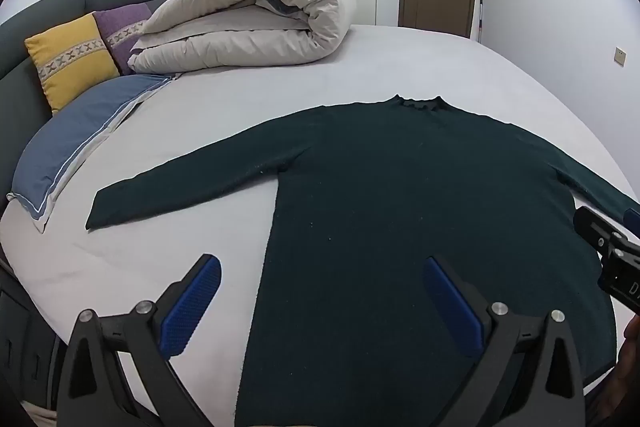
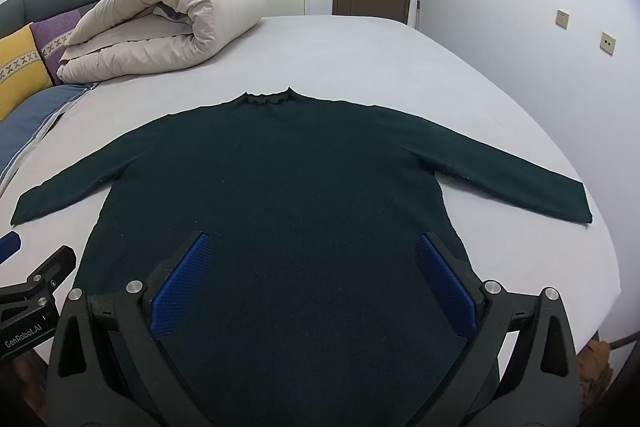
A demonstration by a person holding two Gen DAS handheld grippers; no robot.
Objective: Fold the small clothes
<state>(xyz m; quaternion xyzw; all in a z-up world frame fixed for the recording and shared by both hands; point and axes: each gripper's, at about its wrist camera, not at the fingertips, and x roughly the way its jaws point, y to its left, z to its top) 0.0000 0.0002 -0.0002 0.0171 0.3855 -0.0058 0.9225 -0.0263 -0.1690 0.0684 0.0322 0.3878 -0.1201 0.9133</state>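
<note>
A dark green long-sleeved sweater (image 1: 400,187) lies flat on the bed, collar at the far side, both sleeves spread outward; it also shows in the right wrist view (image 2: 288,179). My left gripper (image 1: 322,269) is open and empty, hovering above the sweater's lower left edge. My right gripper (image 2: 312,247) is open and empty above the sweater's lower middle. The right gripper's body shows at the right edge of the left wrist view (image 1: 612,259). The left gripper's body shows at the left edge of the right wrist view (image 2: 36,291).
The bed sheet (image 1: 400,67) is pale grey. A rolled beige duvet (image 1: 248,15) lies at the far left, next to yellow (image 1: 72,63) and purple cushions and a blue pillow (image 1: 76,139). The bed's right edge (image 2: 600,227) is near the right sleeve.
</note>
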